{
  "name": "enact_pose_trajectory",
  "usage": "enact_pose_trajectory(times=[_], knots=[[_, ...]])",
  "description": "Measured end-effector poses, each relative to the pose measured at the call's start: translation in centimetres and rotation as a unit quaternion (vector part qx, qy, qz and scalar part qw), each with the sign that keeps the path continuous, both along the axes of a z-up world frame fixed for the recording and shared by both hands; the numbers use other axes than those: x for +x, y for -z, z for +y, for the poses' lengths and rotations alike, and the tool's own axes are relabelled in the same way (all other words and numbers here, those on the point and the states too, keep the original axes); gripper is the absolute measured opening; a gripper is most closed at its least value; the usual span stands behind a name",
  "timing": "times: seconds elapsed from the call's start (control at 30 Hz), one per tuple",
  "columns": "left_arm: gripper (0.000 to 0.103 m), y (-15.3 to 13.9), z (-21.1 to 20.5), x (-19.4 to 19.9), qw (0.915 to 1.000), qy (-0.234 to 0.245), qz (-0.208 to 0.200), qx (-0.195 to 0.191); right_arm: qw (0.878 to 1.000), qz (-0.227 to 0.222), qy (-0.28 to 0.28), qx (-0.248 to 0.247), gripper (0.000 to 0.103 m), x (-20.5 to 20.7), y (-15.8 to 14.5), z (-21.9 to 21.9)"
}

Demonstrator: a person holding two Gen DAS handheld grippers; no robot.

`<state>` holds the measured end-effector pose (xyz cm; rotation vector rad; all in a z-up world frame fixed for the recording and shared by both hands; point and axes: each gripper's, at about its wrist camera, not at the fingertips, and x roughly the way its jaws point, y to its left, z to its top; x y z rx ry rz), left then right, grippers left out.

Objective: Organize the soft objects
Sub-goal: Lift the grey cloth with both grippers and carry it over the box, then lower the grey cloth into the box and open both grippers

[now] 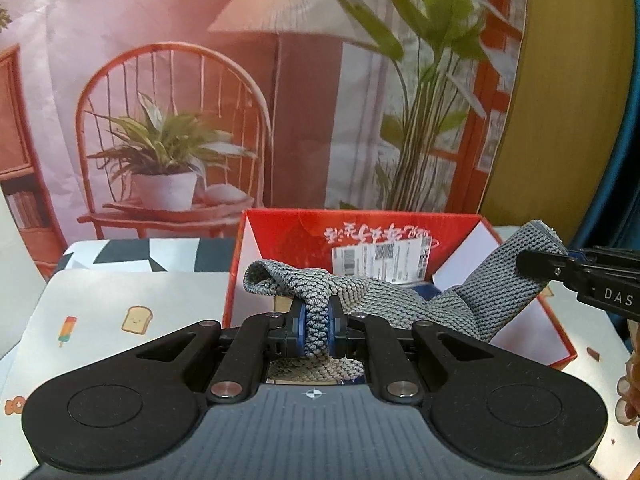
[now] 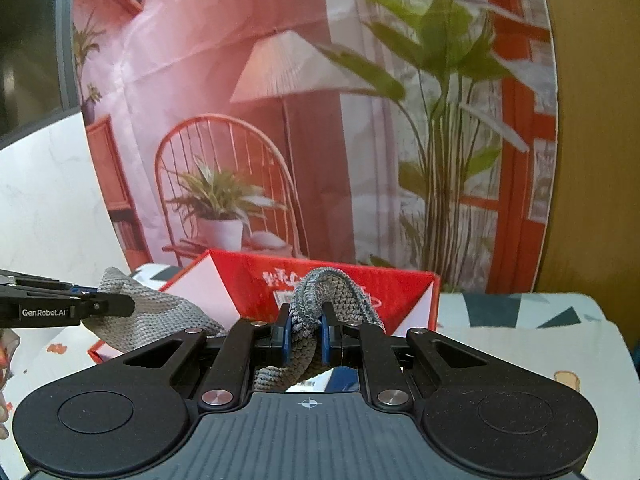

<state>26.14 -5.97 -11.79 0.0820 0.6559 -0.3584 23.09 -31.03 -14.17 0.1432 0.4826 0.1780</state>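
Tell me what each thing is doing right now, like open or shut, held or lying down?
Left tongs: shut on the grey knitted cloth.
Right tongs: shut on the same cloth.
Grey knitted cloth: held at both ends, hanging slack over the box.
Red box: open, no lid on it, sitting on the table.

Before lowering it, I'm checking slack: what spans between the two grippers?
In the left wrist view, only the grey knitted cloth stretches from left gripper to right gripper.

Staged set: printed living-room backdrop (image 1: pixel 200 100), patterned tablecloth (image 1: pixel 100 320).
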Motion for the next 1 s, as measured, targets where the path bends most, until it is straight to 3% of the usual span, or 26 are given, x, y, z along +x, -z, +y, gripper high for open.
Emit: enact_pose_trajectory(times=[0.4, 0.8, 1.0], knots=[[0.011, 1.5, -0.4, 2.6, 0.9991, 0.013, 0.036, 0.016, 0.999, 0.044, -0.016, -0.010, 0.013, 2.8, 1.6, 0.2], [0.011, 5.1, -2.9, 3.5, 0.9891, 0.068, 0.103, 0.080, 0.990, 0.129, -0.048, -0.021, 0.013, 4.4, 4.3, 1.7], [0.012, 5.4, -2.6, 3.9, 0.9901, 0.061, 0.105, 0.070, 0.988, 0.148, -0.048, -0.027, 0.012, 4.8, 5.0, 2.3]])
